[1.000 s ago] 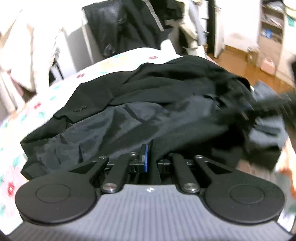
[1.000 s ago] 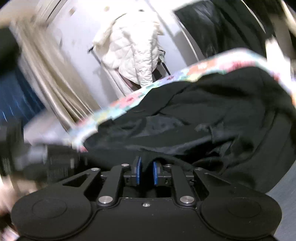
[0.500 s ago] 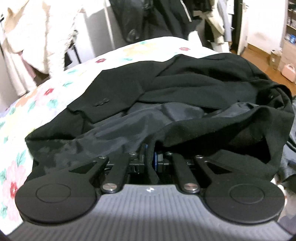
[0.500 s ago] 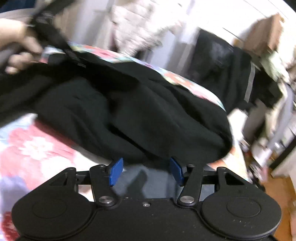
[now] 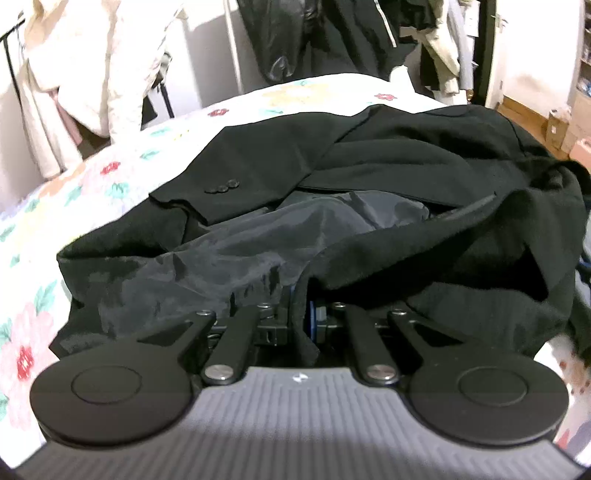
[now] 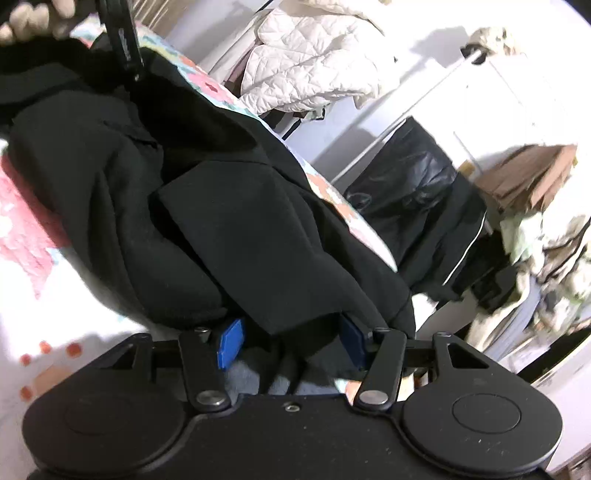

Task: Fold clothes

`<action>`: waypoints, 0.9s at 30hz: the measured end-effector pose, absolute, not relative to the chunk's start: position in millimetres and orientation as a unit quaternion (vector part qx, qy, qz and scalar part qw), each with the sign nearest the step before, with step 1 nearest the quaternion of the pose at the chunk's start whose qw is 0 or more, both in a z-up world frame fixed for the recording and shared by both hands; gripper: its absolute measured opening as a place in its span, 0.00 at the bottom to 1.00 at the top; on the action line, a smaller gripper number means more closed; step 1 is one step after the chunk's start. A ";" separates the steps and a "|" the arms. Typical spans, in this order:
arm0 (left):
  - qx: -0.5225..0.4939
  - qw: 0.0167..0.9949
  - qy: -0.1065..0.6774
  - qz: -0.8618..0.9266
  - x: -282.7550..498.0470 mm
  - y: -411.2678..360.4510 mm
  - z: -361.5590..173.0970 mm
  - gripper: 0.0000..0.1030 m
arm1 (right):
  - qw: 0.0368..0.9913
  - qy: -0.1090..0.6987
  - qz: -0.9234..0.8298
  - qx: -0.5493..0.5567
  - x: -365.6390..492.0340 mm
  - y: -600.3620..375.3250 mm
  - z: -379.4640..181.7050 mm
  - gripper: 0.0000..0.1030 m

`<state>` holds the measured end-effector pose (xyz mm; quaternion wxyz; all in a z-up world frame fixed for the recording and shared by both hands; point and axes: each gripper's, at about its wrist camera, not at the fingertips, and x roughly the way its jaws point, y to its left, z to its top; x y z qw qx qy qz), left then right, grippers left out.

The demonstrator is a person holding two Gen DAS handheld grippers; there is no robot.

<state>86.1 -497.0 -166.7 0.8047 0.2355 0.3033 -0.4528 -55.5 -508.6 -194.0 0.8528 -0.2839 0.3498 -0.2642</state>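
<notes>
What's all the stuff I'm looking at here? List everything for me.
black jacket: one, black with grey lining, crumpled on the bed
sleeve buttons: three, black, on the jacket's cuff
bedspread: one, white with a flower print, under the jacket
quilted coat: one, cream, hanging behind the bed
dark garments: several, black, hanging beyond the bed
cardboard box: one, brown, far right
hand: one, top left corner of the right view
left gripper: jaws shut on jacket fabric
right gripper: jaws open around a jacket fold
</notes>
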 end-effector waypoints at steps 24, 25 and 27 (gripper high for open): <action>0.363 0.688 0.316 -0.543 37.0 -589.0 -154.5 0.26 | 0.916 0.244 -0.280 0.150 -167.3 -616.7 -155.7 0.04; 0.356 0.689 0.319 -0.544 38.8 -587.9 -162.1 0.24 | 0.916 0.246 -0.282 0.144 -163.9 -616.0 -156.7 0.10; 0.339 0.691 0.323 -0.551 44.3 -582.7 -173.1 0.23 | 0.921 0.237 -0.276 0.142 -160.7 -615.4 -153.7 0.22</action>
